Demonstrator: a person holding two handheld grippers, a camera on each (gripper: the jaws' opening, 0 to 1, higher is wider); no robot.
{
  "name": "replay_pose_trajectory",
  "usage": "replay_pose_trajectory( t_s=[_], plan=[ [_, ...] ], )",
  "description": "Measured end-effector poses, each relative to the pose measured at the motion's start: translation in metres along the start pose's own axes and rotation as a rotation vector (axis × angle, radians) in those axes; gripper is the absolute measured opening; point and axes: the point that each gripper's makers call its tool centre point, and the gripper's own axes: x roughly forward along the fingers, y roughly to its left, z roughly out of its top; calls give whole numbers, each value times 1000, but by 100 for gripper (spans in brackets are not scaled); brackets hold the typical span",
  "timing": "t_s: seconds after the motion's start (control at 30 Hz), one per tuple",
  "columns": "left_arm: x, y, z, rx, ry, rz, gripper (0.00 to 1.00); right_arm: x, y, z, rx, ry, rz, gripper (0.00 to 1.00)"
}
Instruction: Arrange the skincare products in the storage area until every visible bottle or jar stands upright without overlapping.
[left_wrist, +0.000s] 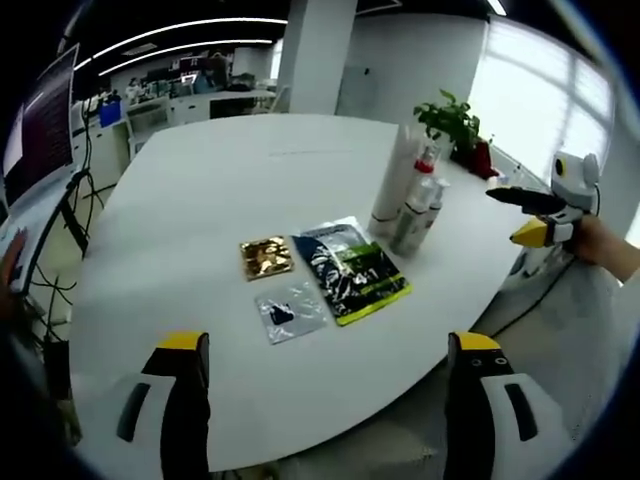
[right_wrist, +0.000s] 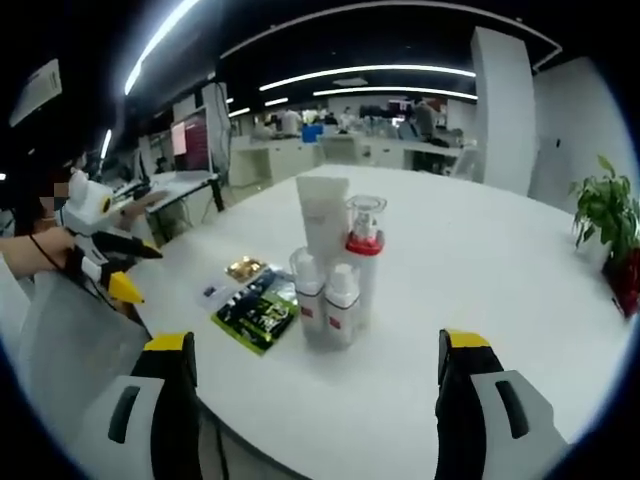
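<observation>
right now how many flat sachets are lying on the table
3, all lying flat beside the upright bottles: a gold sachet, a small silvery sachet nearer the left gripper, and a large dark sachet with green print closest to the bottles.

- Left gripper (left_wrist: 330, 400): two broad jaws rising at 7 and 5 o'clock in the left gripper view, white shells on the outside, black inner faces, yellow caps at the tips.
- Each white shell carries a dark oblong slot.
- Right gripper (right_wrist: 315, 405): the same build in the right gripper view, with black jaws, white outer shells with dark slots, and yellow tips.
- From outside, at 3 o'clock in the left gripper view, the right gripper has a white rounded body, black jaws and a yellow wedge-shaped part.
- At 9 o'clock in the right gripper view, the left gripper looks alike: white body, black jaws, yellow tip.
</observation>
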Motion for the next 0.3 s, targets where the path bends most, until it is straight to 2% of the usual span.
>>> replay_pose_trajectory(
  t_s=[0.3],
  plan=[
    [0,-2,-1,-1,9,-4,94,1,2,-1,7,7,9,99]
  ],
)
